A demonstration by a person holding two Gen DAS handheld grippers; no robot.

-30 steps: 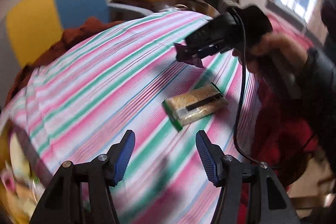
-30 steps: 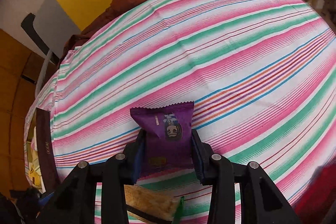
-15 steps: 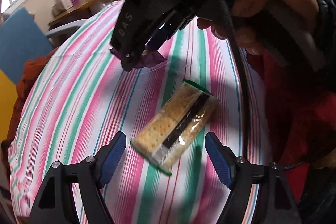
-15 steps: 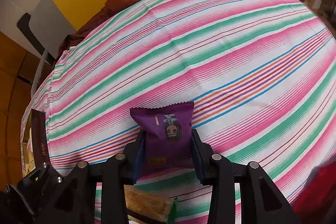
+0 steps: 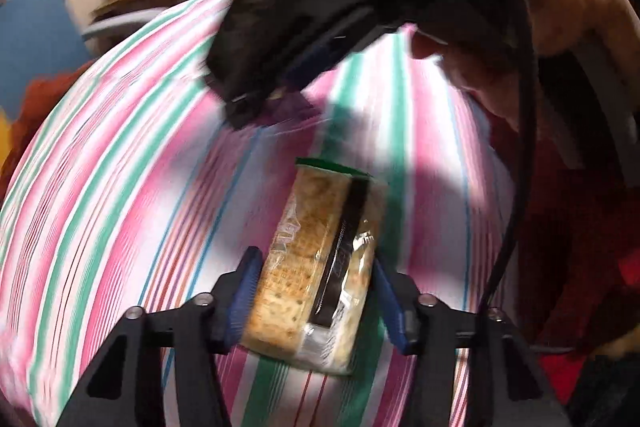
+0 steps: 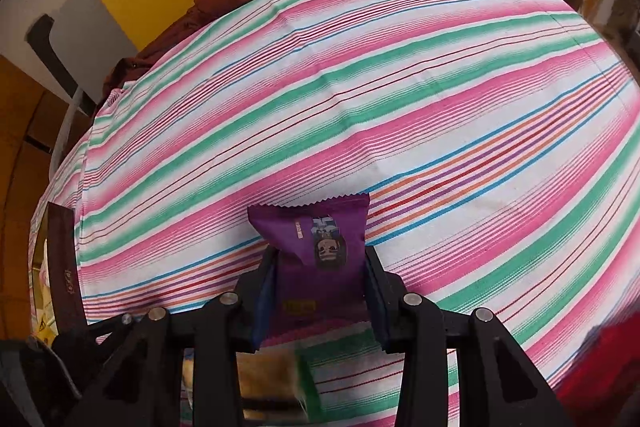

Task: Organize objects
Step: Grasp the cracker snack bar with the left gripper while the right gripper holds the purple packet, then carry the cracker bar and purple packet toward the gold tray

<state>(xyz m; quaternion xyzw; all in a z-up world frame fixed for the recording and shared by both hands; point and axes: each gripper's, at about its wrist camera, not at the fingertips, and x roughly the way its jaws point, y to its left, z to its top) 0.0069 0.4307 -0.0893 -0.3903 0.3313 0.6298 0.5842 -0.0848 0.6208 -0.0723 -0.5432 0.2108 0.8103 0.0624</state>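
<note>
My left claw (image 5: 312, 291) straddles the cracker pack (image 5: 320, 267) lying on the striped table (image 5: 120, 187), not visibly clamped, while my right claw (image 6: 316, 291) pinches the purple packet (image 6: 316, 243); squeezing hard could crush the crackers.

The left gripper (image 5: 312, 291) has moved forward, and its blue fingers (image 5: 244, 291), before wide apart, now stand around the cracker packet (image 5: 320, 267).

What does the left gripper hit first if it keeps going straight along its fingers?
The cracker packet: it already lies between the left gripper fingers on the striped tablecloth. Farther along, the right gripper hangs in that line, though how high is unclear.
</note>
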